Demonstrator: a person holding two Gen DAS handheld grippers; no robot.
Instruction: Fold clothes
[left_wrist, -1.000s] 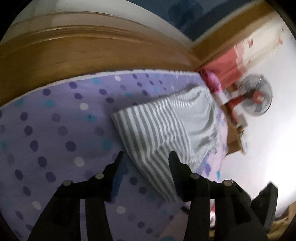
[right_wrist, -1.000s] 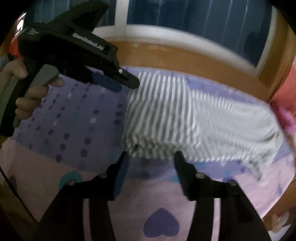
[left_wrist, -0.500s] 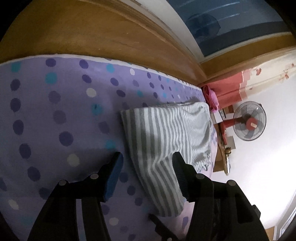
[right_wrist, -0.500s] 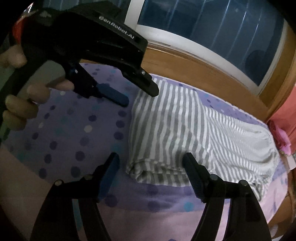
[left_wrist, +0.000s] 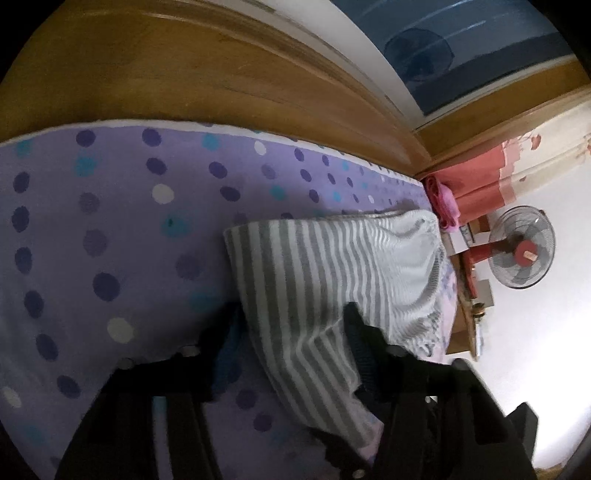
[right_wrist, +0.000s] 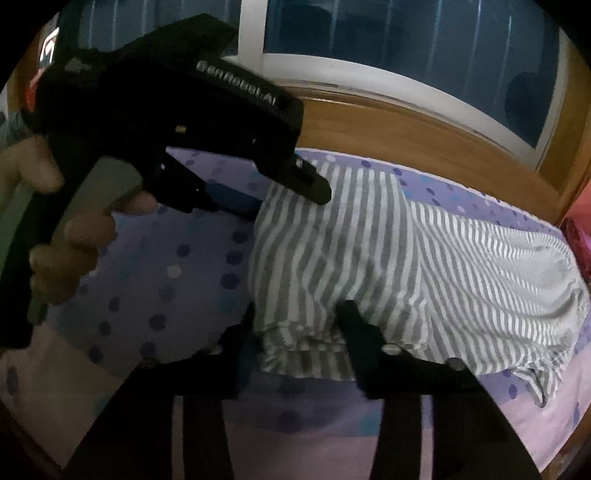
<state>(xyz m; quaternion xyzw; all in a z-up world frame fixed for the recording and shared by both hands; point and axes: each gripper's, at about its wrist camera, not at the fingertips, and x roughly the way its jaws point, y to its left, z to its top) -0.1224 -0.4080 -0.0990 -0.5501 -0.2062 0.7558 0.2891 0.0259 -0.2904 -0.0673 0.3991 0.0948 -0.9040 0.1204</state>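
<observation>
**Both sets of fingers closing on one end of the striped garment**

My left gripper (left_wrist: 291, 328) is closing, with the near corner of the grey-and-white striped garment (left_wrist: 325, 280) lying between its two fingers. The cloth bunches a little there, but from my left wrist camera I cannot tell whether the pads are pressing it yet. My right gripper (right_wrist: 295, 325) is closing too, straddling the gathered, ruffled edge of the same garment (right_wrist: 388, 266); here also the fabric sits between the fingers and a firm pinch is not clear.

The garment lies on the purple dotted bedsheet (left_wrist: 110, 229), partly folded, with a wooden bed frame (left_wrist: 184, 74) beyond it.

The two views give different things. Only the right wrist camera shows my left hand (right_wrist: 62, 236) wrapped round the grey handle of the left gripper (right_wrist: 291, 188), whose black finger rests at the garment's far corner — and it shows the whole length of the garment stretching away to the right, the finer-striped part thinning toward the sheet's edge, plus the dark window (right_wrist: 406, 40) behind the frame. Only the left wrist camera shows what lies off the end of the bed: a standing fan (left_wrist: 521, 251) with a red hub, a pink-red curtain (left_wrist: 476, 188), and a bright floor.
</observation>
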